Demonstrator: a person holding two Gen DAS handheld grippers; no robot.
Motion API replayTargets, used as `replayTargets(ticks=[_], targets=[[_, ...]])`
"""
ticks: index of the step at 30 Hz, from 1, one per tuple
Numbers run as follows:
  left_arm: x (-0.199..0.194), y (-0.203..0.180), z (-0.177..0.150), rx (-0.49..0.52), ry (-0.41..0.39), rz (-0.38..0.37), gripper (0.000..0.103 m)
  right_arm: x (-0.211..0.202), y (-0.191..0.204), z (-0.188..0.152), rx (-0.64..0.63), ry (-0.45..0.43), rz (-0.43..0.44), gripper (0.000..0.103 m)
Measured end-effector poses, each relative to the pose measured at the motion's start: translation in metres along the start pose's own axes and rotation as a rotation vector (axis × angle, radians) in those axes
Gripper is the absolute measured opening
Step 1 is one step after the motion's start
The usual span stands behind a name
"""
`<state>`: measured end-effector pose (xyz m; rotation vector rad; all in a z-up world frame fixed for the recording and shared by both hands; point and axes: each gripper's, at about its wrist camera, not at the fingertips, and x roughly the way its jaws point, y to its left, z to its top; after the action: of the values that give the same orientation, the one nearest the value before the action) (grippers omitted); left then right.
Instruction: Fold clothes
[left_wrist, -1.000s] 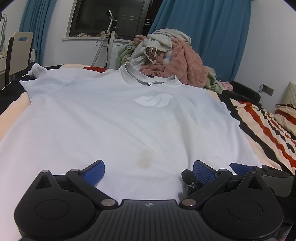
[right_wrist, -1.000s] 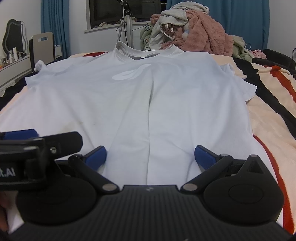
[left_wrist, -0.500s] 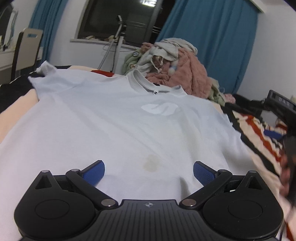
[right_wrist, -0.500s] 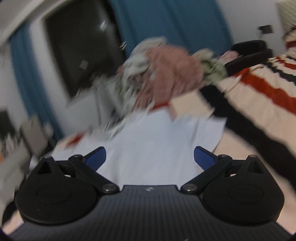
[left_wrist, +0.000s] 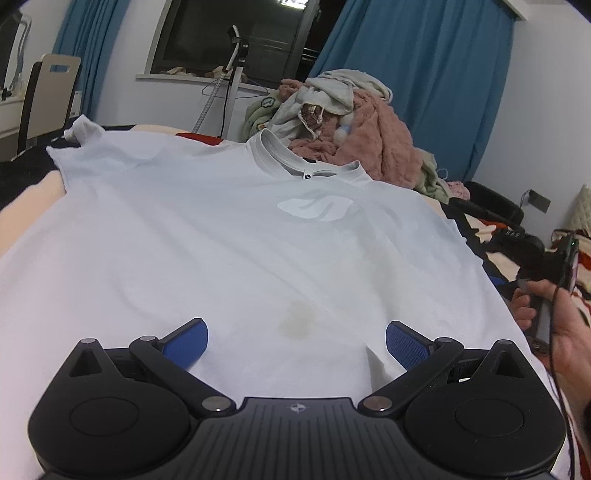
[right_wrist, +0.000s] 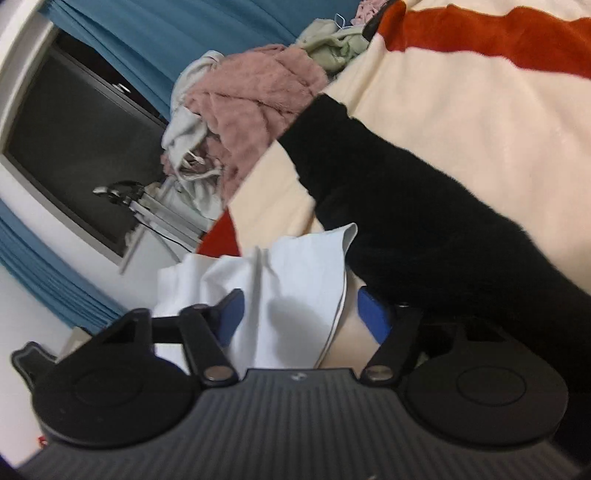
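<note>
Right gripper at the sleeve, left gripper waiting at the hem.

The left gripper (left_wrist: 295, 341) hovers spread over the white T-shirt (left_wrist: 229, 236), which runs lengthwise ahead of it on the bed (right_wrist: 461, 122); the right gripper (right_wrist: 301, 314), rolled sideways, has been closing, the sleeve (right_wrist: 295, 284) lying between its jaws, not yet pinched.

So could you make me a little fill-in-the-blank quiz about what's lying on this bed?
1. The white T-shirt lies spread flat with its ____ at the far end, toward the clothes pile.
2. Low on the shirt sits a yellowish ____.
3. The heap of clothes behind it holds a fluffy garment coloured ____.
4. The curtains by the window are ____.

Missing words: collar; stain; pink; blue
</note>
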<state>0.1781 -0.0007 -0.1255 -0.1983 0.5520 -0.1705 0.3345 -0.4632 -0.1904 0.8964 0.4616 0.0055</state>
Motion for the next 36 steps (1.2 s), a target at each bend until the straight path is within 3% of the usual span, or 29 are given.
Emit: replayTargets(ticks=[1, 2, 4, 7, 12, 16, 18, 19, 20, 21, 22, 25, 30, 31, 32, 36], targets=[[0.001, 0.001, 0.000, -0.008, 0.000, -0.002, 0.103, 0.004, -0.001, 0.003, 0.011, -0.006, -0.003, 0.038], [0.001, 0.001, 0.000, -0.015, 0.000, -0.004, 0.103, 0.008, -0.002, 0.005, 0.021, -0.011, -0.006, 0.005], [0.002, 0.003, 0.000, -0.026, -0.002, -0.009, 0.103, 0.009, -0.006, 0.015, 0.071, -0.040, 0.009, 0.004], [0.004, 0.003, 0.000, -0.028, -0.001, -0.009, 0.103, -0.006, -0.004, 0.036, 0.064, -0.152, 0.007, 0.004], [0.007, 0.001, -0.001, -0.024, 0.001, -0.005, 0.103, -0.035, -0.011, 0.072, 0.008, -0.357, -0.123, 0.004], [0.010, -0.001, -0.001, -0.011, 0.006, 0.009, 0.103, -0.027, -0.029, 0.081, 0.009, -0.332, -0.168, 0.008], [0.010, -0.002, -0.001, -0.004, 0.010, 0.013, 0.103, -0.022, -0.031, 0.081, 0.017, -0.316, -0.202, 0.017], [0.010, -0.002, -0.001, 0.000, 0.012, 0.015, 0.103, -0.020, -0.032, 0.081, 0.021, -0.308, -0.220, 0.041], [0.011, -0.002, -0.001, 0.003, 0.014, 0.016, 0.103, -0.023, -0.029, 0.079, 0.010, -0.308, -0.229, 0.078], [0.011, -0.003, -0.001, 0.007, 0.016, 0.018, 0.103, -0.027, -0.025, 0.077, 0.000, -0.308, -0.239, 0.091], [0.011, -0.003, -0.001, 0.010, 0.018, 0.020, 0.103, -0.031, -0.022, 0.075, -0.011, -0.308, -0.248, 0.094], [0.011, -0.004, 0.000, 0.021, 0.025, 0.026, 0.103, -0.047, -0.013, 0.072, -0.033, -0.270, -0.249, 0.093], [0.011, -0.005, 0.000, 0.039, 0.035, 0.035, 0.103, -0.077, -0.015, 0.068, 0.154, -0.190, -0.150, 0.094], [0.011, -0.006, 0.000, 0.044, 0.037, 0.036, 0.103, -0.082, -0.016, 0.064, 0.195, -0.163, -0.115, 0.085], [0.010, -0.006, 0.000, 0.050, 0.039, 0.037, 0.103, -0.087, -0.014, 0.059, 0.217, -0.135, -0.098, 0.068], [0.008, -0.009, 0.000, 0.078, 0.050, 0.042, 0.103, -0.097, -0.003, 0.025, 0.190, -0.016, -0.096, 0.065]])
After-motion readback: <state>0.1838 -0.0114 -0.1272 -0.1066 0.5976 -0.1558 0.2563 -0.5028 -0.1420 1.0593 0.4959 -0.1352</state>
